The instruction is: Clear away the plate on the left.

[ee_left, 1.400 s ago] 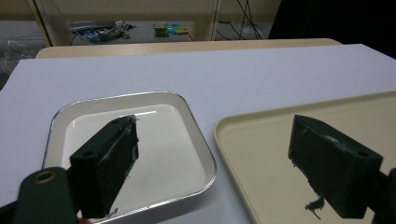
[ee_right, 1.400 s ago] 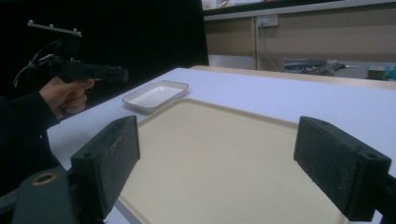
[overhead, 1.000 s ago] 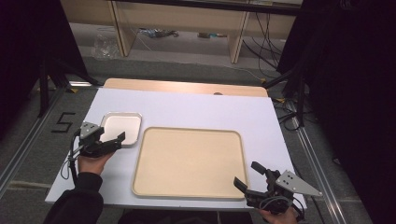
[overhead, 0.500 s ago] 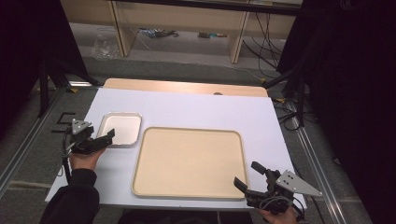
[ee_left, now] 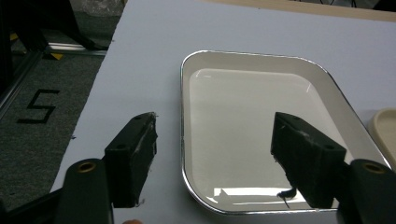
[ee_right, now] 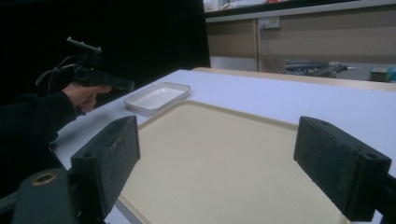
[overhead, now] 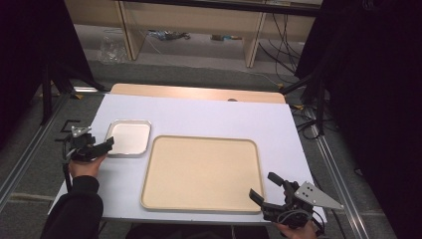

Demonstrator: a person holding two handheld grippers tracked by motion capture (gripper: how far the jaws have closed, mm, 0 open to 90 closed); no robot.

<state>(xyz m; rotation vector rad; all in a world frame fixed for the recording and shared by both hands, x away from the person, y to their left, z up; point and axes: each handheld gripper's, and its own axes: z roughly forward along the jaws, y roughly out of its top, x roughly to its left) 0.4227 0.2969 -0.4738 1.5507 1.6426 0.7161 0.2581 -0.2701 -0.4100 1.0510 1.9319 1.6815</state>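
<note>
The left tongs (overhead: pixel 102 146) stand apart with nothing between them; they have just been closing a little, and in the left gripper view one pad hangs over the bare tabletop (ee_left: pixel 261 28) while the other hangs over the near right part of the small white tray (ee_left: pixel 243 140). That straddles the tray's near left rim and corner, but the pads do not press on it. In the high view these tongs sit at the tray's left edge, just beside it.

The small white tray (overhead: pixel 129 137) lies flat near the left side of the white tabletop (overhead: pixel 209 112), just to the left of the large beige tray (overhead: pixel 201 172), and is empty. Its bright metal-looking rim and glossy inside suggest a light, stiff, enamelled or coated dish: it should not bend, but the smooth surface is probably slippery, and the walls are low. The raised rim is the sensible place to take hold, one pad inside and one outside, at the middle of a side rather than on a rounded corner, so that it does not swing or slide out.

The right tongs (overhead: pixel 262 190) stand wide apart at the near right corner of the large beige tray, holding nothing.
</note>
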